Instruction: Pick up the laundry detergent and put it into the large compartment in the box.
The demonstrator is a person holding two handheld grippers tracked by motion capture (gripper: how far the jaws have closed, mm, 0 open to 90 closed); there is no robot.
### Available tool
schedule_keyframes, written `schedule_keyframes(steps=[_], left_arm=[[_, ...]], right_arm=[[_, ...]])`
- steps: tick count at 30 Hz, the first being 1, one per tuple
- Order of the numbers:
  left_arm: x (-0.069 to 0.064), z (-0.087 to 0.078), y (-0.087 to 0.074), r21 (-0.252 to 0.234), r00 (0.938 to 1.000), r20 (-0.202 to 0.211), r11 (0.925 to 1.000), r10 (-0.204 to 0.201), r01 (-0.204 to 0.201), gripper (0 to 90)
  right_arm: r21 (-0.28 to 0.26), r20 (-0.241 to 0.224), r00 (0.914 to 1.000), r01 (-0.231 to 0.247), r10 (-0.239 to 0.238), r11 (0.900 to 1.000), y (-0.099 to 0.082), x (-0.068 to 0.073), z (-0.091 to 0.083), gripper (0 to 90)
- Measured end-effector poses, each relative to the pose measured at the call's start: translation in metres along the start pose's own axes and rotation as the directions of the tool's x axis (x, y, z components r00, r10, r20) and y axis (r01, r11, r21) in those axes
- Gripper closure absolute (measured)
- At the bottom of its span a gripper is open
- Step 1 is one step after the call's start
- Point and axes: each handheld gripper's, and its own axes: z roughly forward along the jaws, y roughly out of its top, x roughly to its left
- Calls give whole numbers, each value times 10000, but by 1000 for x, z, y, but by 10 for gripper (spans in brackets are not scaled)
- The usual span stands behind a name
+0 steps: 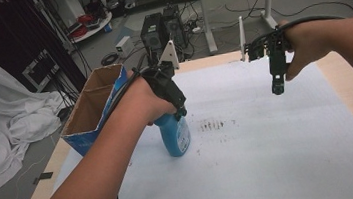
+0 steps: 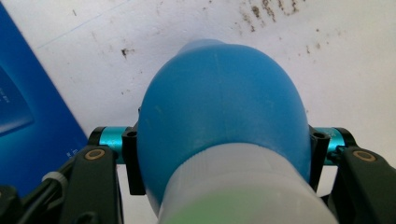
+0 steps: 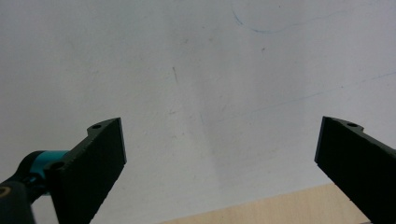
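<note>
A cluttered workshop of cables, computer towers and draped white cloth lies behind a table (image 1: 349,90) covered with a white sheet (image 1: 271,154), where a person works with a gripper in each hand. The left gripper (image 1: 180,113) has its jaws clamped on a blue bottle (image 1: 175,136), which stands upright on the sheet just right of an open cardboard box (image 1: 94,111) with blue sides at the table's left edge. In the left gripper view the jaws press both flanks of the bottle's (image 2: 224,112) rounded blue shoulder, above a white collar. A patch of dark specks (image 1: 213,124) marks the sheet just right of the bottle. The right gripper (image 1: 277,89) hangs in the air well right of the bottle and above the sheet, pointing down, its jaws wide apart with nothing between them. The grasp on the bottle looks secured, so the pick-up step seems done; the bottle has not yet left the sheet, and whatever is meant for it, perhaps the dirty patch or the box, appears yet to come, with the right gripper idle so far.
</note>
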Motion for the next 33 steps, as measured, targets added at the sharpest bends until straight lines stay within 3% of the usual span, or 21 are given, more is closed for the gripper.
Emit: schedule_keyframes(steps=[2,7,10,19,26,33], left_arm=[[0,-9,-1,-221,9999,58,9996,158,-157,379],[4,-33,0,-219,9990,-46,9988,444,-444,379],[11,-55,0,-318,9971,-188,9967,735,-740,380],[24,-96,-2,-335,9931,164,9927,1164,-1158,380],[25,-125,-4,-507,9881,95,9869,1538,-1532,380],[31,-154,-5,-644,9875,113,9856,1572,-1562,380]], right_arm=[[50,24,10000,17,-17,10000,0,0,0,10],[119,-5,10000,-21,21,9999,0,1,0,10],[11,-34,10000,-40,40,10000,1,2,-1,10],[49,18,10000,-52,52,10000,2,7,-6,10],[-52,34,10000,-85,85,10000,3,13,-11,10],[61,49,10000,-54,54,10000,4,17,-11,10]])
